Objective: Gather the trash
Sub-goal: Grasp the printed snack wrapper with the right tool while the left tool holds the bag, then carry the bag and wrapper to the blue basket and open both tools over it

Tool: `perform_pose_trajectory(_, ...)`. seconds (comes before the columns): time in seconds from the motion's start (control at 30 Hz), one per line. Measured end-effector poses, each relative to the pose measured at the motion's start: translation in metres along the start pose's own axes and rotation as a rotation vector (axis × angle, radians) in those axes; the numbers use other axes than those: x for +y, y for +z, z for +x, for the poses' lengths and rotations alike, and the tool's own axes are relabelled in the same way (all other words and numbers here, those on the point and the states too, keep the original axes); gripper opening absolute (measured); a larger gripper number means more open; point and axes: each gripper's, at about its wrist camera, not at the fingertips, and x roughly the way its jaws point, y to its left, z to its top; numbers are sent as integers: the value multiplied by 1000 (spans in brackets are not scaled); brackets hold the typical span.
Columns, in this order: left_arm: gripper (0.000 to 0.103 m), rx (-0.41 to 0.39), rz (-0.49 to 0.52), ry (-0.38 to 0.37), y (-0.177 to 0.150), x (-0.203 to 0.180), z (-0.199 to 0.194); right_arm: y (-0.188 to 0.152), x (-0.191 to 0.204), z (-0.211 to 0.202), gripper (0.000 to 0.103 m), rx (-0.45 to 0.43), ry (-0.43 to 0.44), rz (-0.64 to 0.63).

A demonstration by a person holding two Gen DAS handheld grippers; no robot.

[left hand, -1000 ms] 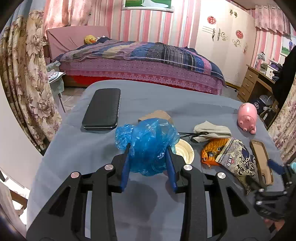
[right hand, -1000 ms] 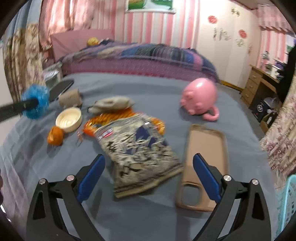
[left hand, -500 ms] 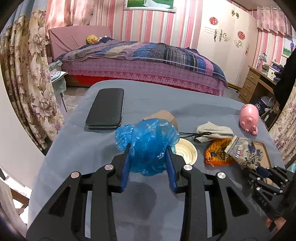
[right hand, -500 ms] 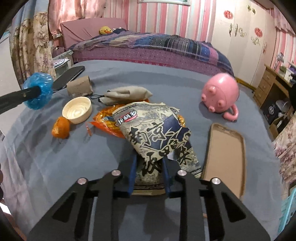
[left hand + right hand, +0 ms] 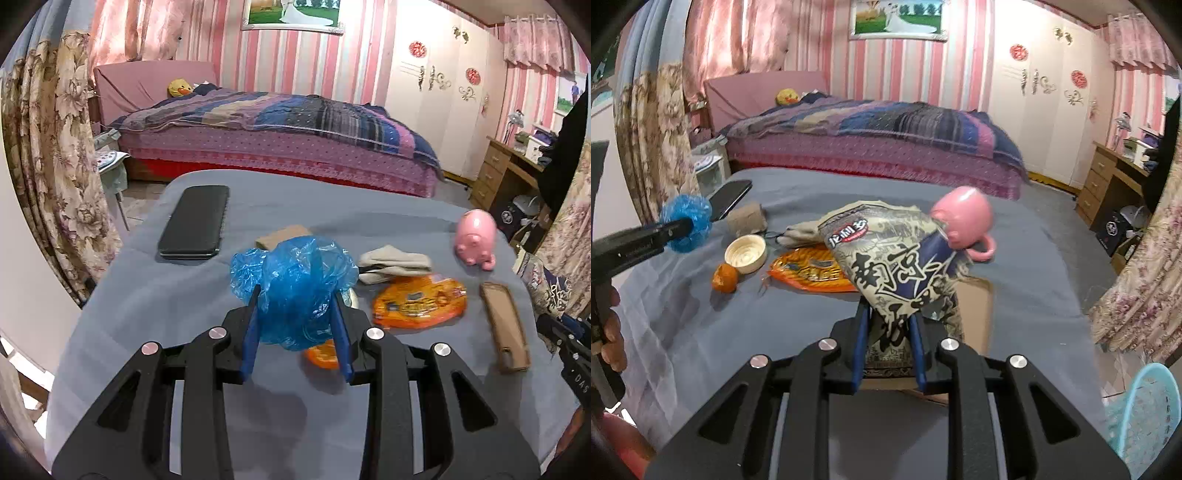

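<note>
Evenly lit indoors, soft and fairly bright. Faint shadow pooled on the grey counter (image 5: 155, 295) beneath the blue plastic bag (image 5: 295, 291). Heavy fisheye bending, dark corners. Sharp in the left wrist view; motion blur on the pink piggy bank (image 5: 964, 221) and cardboard tray (image 5: 975, 306) in the right.

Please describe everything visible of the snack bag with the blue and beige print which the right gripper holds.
The snack bag is a crinkled foil-like packet, beige with dark blue patterns, large black characters and a red-and-black oval label near its top. The right gripper is shut on its lower end, and it stands up tilted above the grey table. It looks flattened, and it hides part of the pink pig figure behind it.
</note>
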Motion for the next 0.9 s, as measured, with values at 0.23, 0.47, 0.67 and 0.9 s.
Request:
perform_pose_trajectory(0.23,33,-9,50,-60,-9,-45,-18,-4,-44,-41,21,-45,-61,44)
perform_pose_trajectory(0.47,33,-12,88,-128,-15,-91,-31,-25,-98,-72,21,-54,-142,112)
perform_pose_trajectory(0.67,33,-5,154,-170,-25,-143,-38,-50,-149,-98,21,-62,-214,177)
perform_pose_trajectory(0.9,33,-15,226,-240,-33,-206,-51,-78,-201,-125,21,-69,-309,237)
